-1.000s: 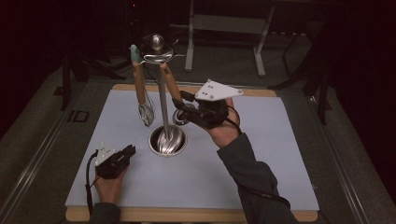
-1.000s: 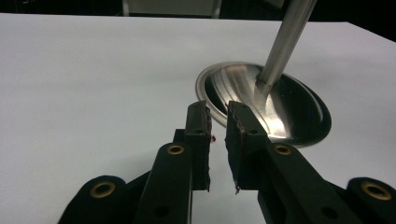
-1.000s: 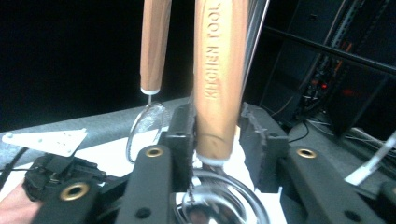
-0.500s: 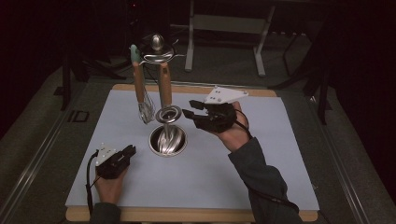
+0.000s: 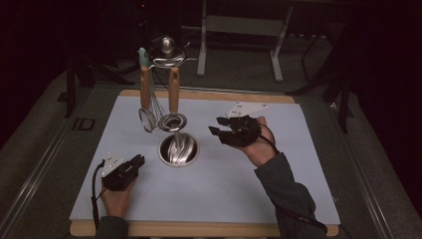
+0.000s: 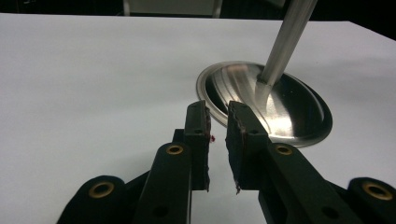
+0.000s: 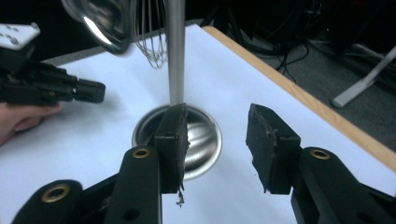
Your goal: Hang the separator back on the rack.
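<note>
High view, table: white mat (image 5: 224, 199) over wood-edged tabletop (image 5: 199, 230), dark floor all around.
Utensil stand: round shiny steel base (image 5: 178, 149) near mat centre, slightly left; upright steel pole (image 5: 175, 130) rising from it to a hooked top with a ball finial (image 5: 167, 45).
Hanging items: whisk (image 5: 148, 107) with wooden handle and pale green tip on stand's left side; second wooden-handled utensil (image 5: 173, 99) just beside it, round metal head low by the pole; type unclear.
Left gripper: (image 5: 135, 162) low at mat's front left, held in left hand (image 5: 115, 191), aimed toward the base, near but apart from it; cable trailing back along the forearm.
Left gripper view: jaws nearly together, narrow slit between pads (image 6: 199, 135), nothing clamped; base rim (image 6: 264, 100) right ahead of the tips, pole (image 6: 285, 39) slanting up from it.
Right gripper: (image 5: 218, 130) right of the stand, raised off the mat, in right hand (image 5: 256, 147); grey three-cornered plate (image 5: 246, 108) on top; pointed left at the stand, well short of touching.
Right gripper view: jaws wide apart, holding nothing; base (image 7: 201, 140) and pole (image 7: 175, 51) past the left pad (image 7: 173, 140); whisk wires (image 7: 150, 32) and a shiny rounded utensil head (image 7: 100, 21) at top; other gripper (image 7: 46, 84) and hand farther off at left; wood table edge (image 7: 299, 95) at right.
Background: legs of other furniture (image 5: 239, 40) beyond the table, dim.
</note>
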`<state>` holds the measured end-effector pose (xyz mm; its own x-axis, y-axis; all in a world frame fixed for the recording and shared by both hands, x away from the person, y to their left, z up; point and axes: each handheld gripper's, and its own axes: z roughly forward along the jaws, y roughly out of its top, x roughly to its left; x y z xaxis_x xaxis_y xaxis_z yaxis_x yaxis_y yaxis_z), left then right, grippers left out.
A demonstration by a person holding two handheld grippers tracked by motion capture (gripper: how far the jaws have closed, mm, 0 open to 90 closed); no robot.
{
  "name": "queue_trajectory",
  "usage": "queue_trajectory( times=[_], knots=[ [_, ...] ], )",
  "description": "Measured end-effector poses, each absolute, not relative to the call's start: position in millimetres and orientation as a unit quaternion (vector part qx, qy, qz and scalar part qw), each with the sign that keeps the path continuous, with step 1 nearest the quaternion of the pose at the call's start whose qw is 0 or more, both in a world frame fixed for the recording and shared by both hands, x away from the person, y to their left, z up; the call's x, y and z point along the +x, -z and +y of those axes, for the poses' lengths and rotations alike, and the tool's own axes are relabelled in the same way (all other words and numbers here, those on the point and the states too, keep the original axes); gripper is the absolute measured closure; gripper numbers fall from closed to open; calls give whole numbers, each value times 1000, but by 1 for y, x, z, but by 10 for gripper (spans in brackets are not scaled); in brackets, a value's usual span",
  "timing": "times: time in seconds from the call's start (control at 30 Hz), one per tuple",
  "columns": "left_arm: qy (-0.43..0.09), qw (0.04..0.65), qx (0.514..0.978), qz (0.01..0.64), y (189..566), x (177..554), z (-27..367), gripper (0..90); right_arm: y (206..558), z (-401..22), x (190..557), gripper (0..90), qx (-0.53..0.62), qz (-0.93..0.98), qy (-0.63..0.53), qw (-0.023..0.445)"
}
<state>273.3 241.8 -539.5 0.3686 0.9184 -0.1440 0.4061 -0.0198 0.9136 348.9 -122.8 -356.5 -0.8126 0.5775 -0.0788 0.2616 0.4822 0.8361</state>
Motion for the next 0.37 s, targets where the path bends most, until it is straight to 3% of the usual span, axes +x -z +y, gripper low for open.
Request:
queue_trajectory(
  times=[0.37],
  knots=[
    [-259, 490, 666, 499, 539, 274, 242, 786, 372, -140, 353, 573, 267, 845, -430, 170]
  ],
)
